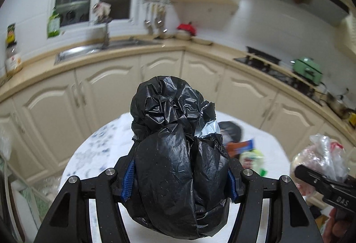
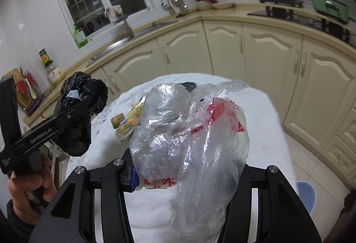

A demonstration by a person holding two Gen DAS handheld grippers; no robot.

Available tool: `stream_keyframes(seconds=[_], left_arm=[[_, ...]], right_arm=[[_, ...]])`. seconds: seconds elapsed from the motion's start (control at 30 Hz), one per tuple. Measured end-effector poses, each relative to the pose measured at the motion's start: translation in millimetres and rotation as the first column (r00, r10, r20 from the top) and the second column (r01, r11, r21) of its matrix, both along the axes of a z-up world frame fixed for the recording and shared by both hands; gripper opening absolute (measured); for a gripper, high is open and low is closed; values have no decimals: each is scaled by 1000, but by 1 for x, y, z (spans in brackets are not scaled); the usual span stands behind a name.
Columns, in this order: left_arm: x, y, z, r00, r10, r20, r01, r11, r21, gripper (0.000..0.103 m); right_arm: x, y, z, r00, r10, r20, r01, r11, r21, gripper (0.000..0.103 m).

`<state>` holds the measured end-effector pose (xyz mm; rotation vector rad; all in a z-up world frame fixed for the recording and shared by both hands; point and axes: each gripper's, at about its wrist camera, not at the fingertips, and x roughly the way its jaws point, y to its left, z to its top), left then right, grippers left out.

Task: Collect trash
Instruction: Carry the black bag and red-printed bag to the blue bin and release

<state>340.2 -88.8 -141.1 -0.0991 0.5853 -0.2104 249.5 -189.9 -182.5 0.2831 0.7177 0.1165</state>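
- Trash was in both your hands: your left hand-held gripper (image 1: 178, 174) had its pads pressed on a crumpled black plastic bag (image 1: 178, 154), jaws about half open around the bulk.
- Your right hand-held gripper (image 2: 189, 176) was clamped, rather narrowly, on a clear plastic bag with red print (image 2: 191, 136); the red characters were too crumpled to read.
- Both bags hung above the white tabletop (image 2: 262, 118), clear of it.
- More litter lay on the tabletop: a yellowish snack wrapper (image 2: 128, 120) and, in the left view, a blurred orange and blue packet (image 1: 241, 146).
- You seemed mid-collection; next you would need a bin, which no view showed.
- Readable writing: "GenRobot.AI" on the left gripper's arm, "DAS" on the right one's.
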Motion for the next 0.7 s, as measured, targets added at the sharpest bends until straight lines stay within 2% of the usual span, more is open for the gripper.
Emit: stream_keyframes(seconds=[0.23,0.37,0.43,0.53,0.7], left_arm=[[-47,-34,13,991,-104,81,104,995,7,59],[-76,-50,22,976,-184,120,184,983,12,59],[-79,-57,27,966,-224,130,224,974,9,59],[-82,-88,28,940,-314,132,316,949,6,59],[-84,-145,16,874,-480,80,481,876,-1,59]], right_arm=[[-33,-48,22,993,-99,60,99,995,8,50],[-53,-80,34,982,-167,90,168,986,2,50],[-65,-95,38,972,-212,101,213,977,-5,50],[-86,-127,40,951,-291,106,292,956,2,50],[-124,-181,30,901,-427,78,428,904,1,50]])
